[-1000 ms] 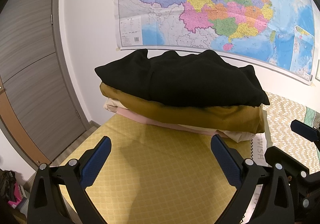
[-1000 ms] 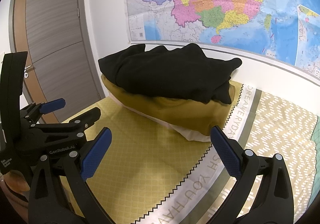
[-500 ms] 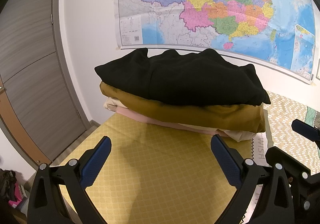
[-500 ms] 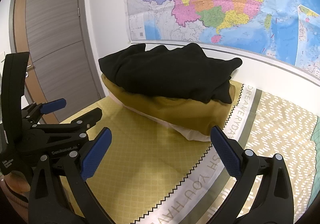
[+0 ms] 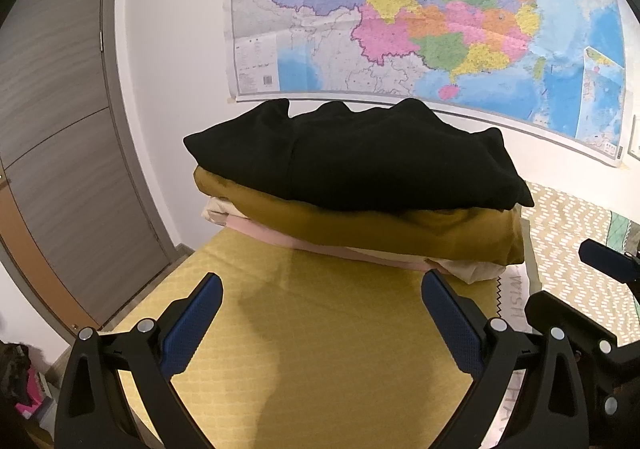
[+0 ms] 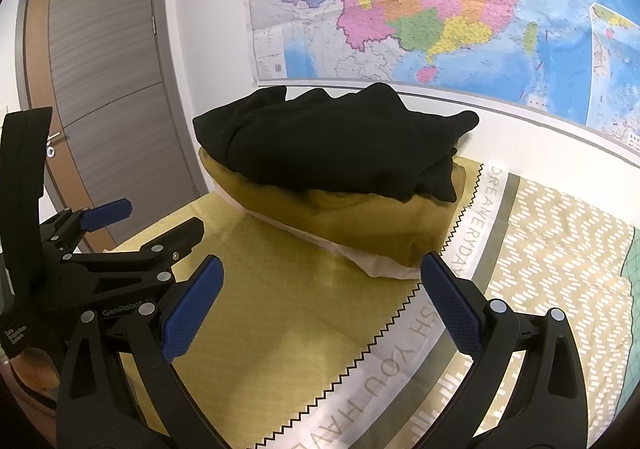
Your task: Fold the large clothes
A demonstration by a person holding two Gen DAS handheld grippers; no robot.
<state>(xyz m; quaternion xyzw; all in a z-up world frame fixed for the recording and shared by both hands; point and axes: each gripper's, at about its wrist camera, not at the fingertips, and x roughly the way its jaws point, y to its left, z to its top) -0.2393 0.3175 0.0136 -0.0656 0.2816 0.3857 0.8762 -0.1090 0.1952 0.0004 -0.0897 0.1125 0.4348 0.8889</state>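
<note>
A stack of folded clothes sits at the far end of the bed against the wall: a black garment (image 5: 360, 157) (image 6: 336, 141) on top, a mustard one (image 5: 400, 229) (image 6: 360, 221) under it, and pink and cream ones (image 5: 280, 237) at the bottom. My left gripper (image 5: 322, 313) is open and empty, held above the yellow bedcover (image 5: 320, 349) short of the stack. My right gripper (image 6: 322, 309) is open and empty, to the right of the left one. The left gripper's body shows in the right wrist view (image 6: 120, 261).
The bedcover has a white lettered band (image 6: 420, 349) and a beige patterned part (image 6: 560, 269) to the right. A large map (image 5: 420, 17) hangs on the wall behind the stack. A grey door (image 6: 108, 69) stands at the left, past the bed's edge.
Both views have shifted very slightly; the stack sits a touch lower in the left wrist view. Both grippers stay open and empty.
</note>
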